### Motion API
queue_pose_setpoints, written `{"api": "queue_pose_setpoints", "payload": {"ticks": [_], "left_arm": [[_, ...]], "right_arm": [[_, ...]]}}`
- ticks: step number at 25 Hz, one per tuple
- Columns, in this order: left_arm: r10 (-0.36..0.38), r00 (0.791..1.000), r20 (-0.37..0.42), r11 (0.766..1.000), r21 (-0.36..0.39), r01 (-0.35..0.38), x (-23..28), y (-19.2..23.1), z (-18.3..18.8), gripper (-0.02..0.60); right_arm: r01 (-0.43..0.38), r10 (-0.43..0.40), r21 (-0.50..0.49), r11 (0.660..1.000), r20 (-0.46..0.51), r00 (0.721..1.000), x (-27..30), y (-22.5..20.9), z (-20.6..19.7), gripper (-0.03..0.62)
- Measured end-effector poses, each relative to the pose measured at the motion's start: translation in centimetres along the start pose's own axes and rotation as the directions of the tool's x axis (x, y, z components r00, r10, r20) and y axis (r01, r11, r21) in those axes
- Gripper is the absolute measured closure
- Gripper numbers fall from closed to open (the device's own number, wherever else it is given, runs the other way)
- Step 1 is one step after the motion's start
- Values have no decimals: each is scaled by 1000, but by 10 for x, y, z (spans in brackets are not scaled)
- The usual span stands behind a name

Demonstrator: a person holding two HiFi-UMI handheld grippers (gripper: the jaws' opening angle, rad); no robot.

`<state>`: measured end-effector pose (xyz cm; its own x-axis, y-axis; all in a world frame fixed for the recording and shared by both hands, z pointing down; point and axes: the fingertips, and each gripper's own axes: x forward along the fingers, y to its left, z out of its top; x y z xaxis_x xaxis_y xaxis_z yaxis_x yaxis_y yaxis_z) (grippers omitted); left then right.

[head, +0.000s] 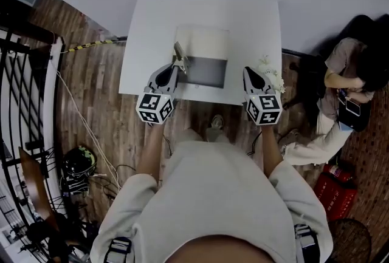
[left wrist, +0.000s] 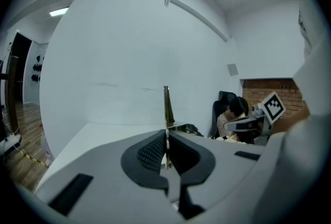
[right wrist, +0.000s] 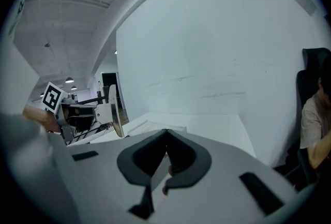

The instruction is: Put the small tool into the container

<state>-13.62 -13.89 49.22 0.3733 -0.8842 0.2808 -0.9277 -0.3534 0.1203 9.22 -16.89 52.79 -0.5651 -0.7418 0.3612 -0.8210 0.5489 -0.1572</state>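
Note:
The small tool (head: 180,51) is a thin, flat metal strip. My left gripper (head: 177,65) is shut on its lower end, and the strip stands up out of the closed pads (left wrist: 166,106). It hangs over the left edge of the container (head: 202,42), a shallow box with a pale far part and a grey inside, at the middle of the white table (head: 152,25). My right gripper (head: 251,72) is shut and holds nothing, to the right of the container near the table's front edge. The right gripper view shows its pads (right wrist: 178,153) meeting, with the left gripper and tool (right wrist: 117,114) off to the left.
A small pale clump (head: 271,71) lies on the table beside the right gripper. A person sits on the floor at the right (head: 349,73), with a red object (head: 334,190) nearby. A black railing (head: 18,92), cables and a helmet (head: 79,161) are on the left.

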Motion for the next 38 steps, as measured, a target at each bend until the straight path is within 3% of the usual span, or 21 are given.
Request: {"api": "queue_pose_setpoints", "payload": {"ticks": [8,16,18,20,24,30,34,38], "left_arm": [[-45,996,-83,989,136,56,17,2,-14,574],[-80,978,-193,951,278,133,33,0,-38,573],[-81,972,-220,933,327,152,37,-2,-42,574],[-73,964,-256,896,407,176,42,-5,-48,574],[-43,942,-334,794,561,235,49,-12,-63,574],[7,916,-401,659,691,298,58,-15,-84,574],[68,897,-437,520,783,342,63,-17,-97,574],[100,880,-465,425,819,384,68,-19,-112,574]], "right_arm": [[36,-36,0,999,-25,999,7,4,-5,595],[95,-94,9,995,-42,995,7,3,-12,595],[106,-106,11,994,-44,993,6,2,-12,595],[117,-116,15,993,-47,992,5,-1,-14,595],[136,-135,16,991,-49,990,2,-6,-15,595],[146,-145,15,989,-65,987,3,-10,-20,595],[142,-140,15,990,-75,987,3,-12,-24,595],[143,-141,17,990,-83,986,2,-16,-27,595]]}}
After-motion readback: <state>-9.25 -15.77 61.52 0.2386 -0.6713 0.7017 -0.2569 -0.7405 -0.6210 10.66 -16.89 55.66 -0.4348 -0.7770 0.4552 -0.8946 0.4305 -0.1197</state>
